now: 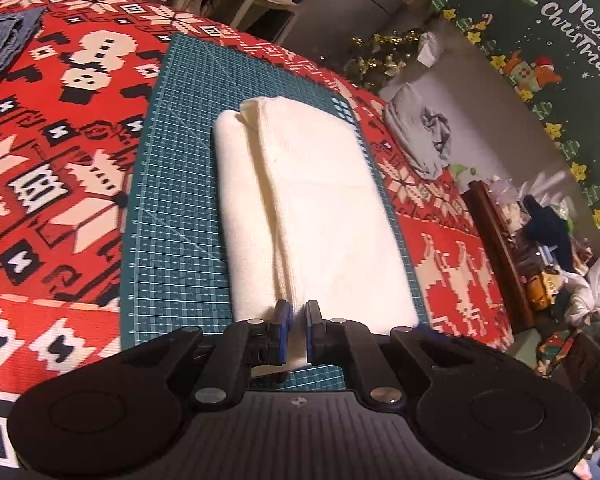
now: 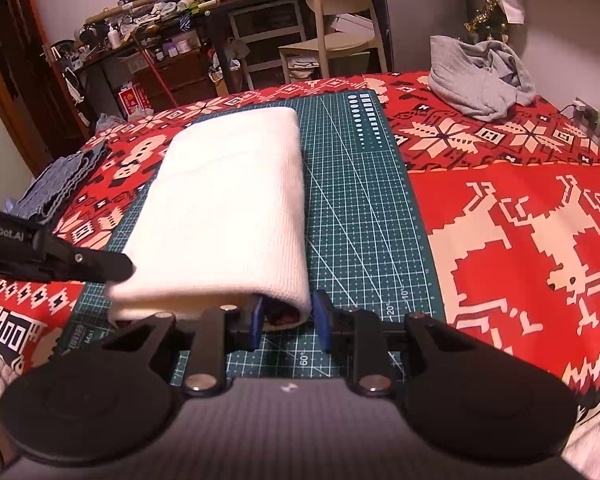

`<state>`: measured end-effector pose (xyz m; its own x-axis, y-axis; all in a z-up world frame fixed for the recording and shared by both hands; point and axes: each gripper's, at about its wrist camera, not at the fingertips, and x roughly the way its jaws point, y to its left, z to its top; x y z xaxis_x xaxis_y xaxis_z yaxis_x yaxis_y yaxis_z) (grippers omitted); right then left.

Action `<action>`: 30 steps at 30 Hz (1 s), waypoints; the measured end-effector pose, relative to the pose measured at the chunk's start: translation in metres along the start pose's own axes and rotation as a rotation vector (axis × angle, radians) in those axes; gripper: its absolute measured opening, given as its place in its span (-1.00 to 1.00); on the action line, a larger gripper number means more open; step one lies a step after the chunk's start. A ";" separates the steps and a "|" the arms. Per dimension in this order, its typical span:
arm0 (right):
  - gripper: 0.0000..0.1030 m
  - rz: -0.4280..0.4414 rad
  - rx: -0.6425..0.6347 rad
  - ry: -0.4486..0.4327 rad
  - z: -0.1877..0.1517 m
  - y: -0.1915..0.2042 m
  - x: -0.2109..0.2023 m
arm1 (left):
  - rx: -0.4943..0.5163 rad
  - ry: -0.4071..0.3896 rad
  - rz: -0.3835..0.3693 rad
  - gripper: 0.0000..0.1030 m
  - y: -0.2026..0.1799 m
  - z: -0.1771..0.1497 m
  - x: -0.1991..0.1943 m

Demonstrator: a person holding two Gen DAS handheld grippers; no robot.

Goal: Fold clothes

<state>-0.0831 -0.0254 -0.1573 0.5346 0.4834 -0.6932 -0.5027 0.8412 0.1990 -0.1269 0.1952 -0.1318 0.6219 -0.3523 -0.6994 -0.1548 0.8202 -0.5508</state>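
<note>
A folded white garment (image 1: pixel 312 208) lies on the green cutting mat (image 1: pixel 172 208); it also shows in the right wrist view (image 2: pixel 228 208) on the mat (image 2: pixel 356 208). My left gripper (image 1: pixel 297 330) is shut on the garment's near edge, with white cloth between its blue pads. My right gripper (image 2: pixel 288 318) straddles the garment's near right corner, its jaws partly apart around the fold. The left gripper's black body (image 2: pixel 52 256) shows at the left of the right wrist view, touching the garment's near left edge.
A red Christmas-pattern cloth (image 2: pixel 520 240) covers the table. A crumpled grey garment (image 2: pixel 480 80) lies at the far right. Folded blue denim (image 2: pixel 60 184) lies at the far left. A chair (image 2: pixel 340 20) and cluttered desks stand behind the table.
</note>
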 end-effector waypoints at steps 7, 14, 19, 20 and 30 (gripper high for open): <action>-0.45 0.005 0.014 0.002 -0.002 0.001 0.005 | 0.049 -0.070 0.016 -0.89 -0.018 0.000 -0.021; -0.42 0.022 0.029 0.007 -0.001 -0.003 0.008 | -0.016 -0.051 0.036 -0.90 0.000 -0.015 -0.017; -0.41 0.024 0.022 0.002 -0.002 -0.003 0.008 | -0.034 -0.020 0.074 -0.90 0.009 -0.019 -0.005; -0.41 0.024 0.022 0.002 -0.002 -0.003 0.008 | -0.025 -0.021 0.079 -0.89 0.008 -0.019 -0.004; -0.41 0.008 -0.013 -0.002 0.012 -0.008 0.017 | -0.042 0.008 0.047 -0.88 0.003 -0.022 0.001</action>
<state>-0.0619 -0.0216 -0.1624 0.5320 0.4902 -0.6905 -0.5155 0.8344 0.1952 -0.1434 0.1876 -0.1442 0.6074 -0.3173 -0.7283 -0.2161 0.8162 -0.5359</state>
